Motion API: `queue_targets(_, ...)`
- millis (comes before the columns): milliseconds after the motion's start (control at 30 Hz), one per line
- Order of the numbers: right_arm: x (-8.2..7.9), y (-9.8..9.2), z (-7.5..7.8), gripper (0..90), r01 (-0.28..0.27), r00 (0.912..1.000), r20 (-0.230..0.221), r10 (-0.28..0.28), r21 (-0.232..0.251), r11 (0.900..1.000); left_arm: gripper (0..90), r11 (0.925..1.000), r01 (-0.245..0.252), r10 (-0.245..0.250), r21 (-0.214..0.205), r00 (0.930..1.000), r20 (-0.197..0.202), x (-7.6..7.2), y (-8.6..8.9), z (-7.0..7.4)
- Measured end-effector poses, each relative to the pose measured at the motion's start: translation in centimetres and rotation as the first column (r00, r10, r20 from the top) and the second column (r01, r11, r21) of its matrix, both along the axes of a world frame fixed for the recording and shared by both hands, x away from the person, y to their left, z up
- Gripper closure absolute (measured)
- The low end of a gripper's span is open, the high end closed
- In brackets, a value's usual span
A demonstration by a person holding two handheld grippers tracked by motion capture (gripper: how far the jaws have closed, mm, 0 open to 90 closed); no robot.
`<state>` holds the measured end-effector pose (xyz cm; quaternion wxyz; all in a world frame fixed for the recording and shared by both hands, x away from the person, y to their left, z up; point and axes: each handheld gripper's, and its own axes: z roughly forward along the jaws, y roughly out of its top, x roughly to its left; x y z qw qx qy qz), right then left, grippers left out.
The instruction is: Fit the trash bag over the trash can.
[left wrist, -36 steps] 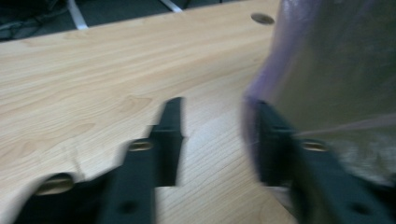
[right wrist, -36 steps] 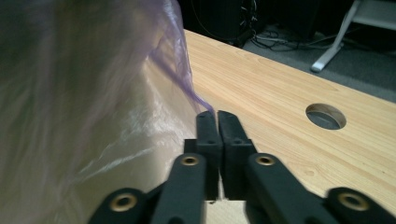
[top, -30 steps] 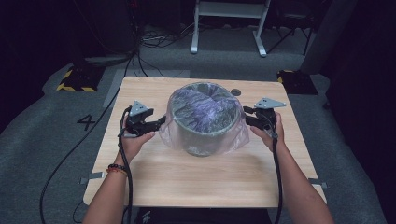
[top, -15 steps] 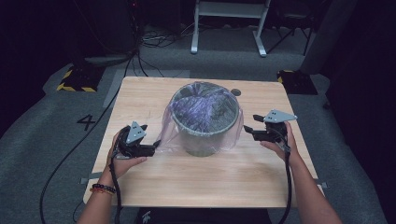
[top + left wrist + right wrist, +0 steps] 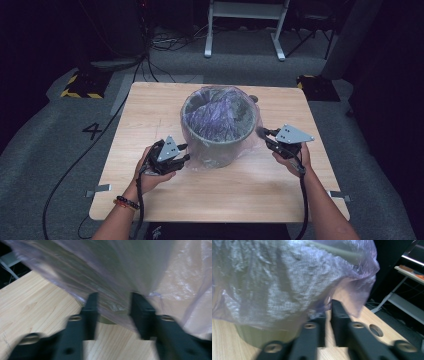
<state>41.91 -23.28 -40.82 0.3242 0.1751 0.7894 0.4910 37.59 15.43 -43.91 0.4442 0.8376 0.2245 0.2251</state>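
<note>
Plastic bag [image 5: 218,120] lining grey bin [image 5: 220,150], frame centre, bench [image 5: 150,107]. Left gripper [image 5: 186,152] closing around bag fold, lower left; right gripper [image 5: 261,133] pinching bag edge.

The high view looks forward and down from above the near edge of the table [image 5: 150,115]. Both gripper views sit close, level, facing the bag-lined bin [image 5: 218,125], which all 3 share.

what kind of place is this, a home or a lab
Most likely a lab or recording studio, not a home: a lone wooden table on grey carpet with a taped number 4, loose cables on the floor, hazard-striped blocks, and dark surroundings.
</note>
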Motion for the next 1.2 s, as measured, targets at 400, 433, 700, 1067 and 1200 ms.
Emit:
queue_targets(400, 0.2, 0.3, -3.4, 90.0, -0.006, 0.9953, -0.097, -0.002, -0.077, 0.997, 90.0, 0.9936, 0.032, -0.02, 0.108, 0.9932, -0.115, 1.3, -0.4, -3.2)
queue_targets(433, 0.3, 0.3, -4.0, 90.0, -0.004, 0.9943, -0.107, -0.006, -0.092, 0.9957, 90.0, 0.994, 0.027, -0.014, 0.106, 0.9926, -0.121, 1.4, -0.3, -3.3)
queue_targets(700, 1.7, 0.5, -7.0, 90.0, 0.014, 0.981, -0.189, -0.042, -0.151, 0.9885, 90.0, 0.9917, -0.023, 0.045, 0.126, 0.9843, -0.171, 2.6, 0.6, -4.6)
queue_targets(1067, 4.0, 1.1, -9.4, 90.0, 0.06, 0.9612, -0.252, -0.112, -0.207, 0.9765, 90.0, 0.9888, -0.077, 0.102, 0.127, 0.975, -0.197, 3.6, 1.2, -5.6)
queue_targets(1200, 4.0, 1.2, -9.4, 90.0, 0.066, 0.959, -0.258, -0.116, -0.195, 0.9786, 85.2, 0.9889, -0.091, 0.113, 0.117, 0.9751, -0.191, 3.5, 1.5, -5.4)
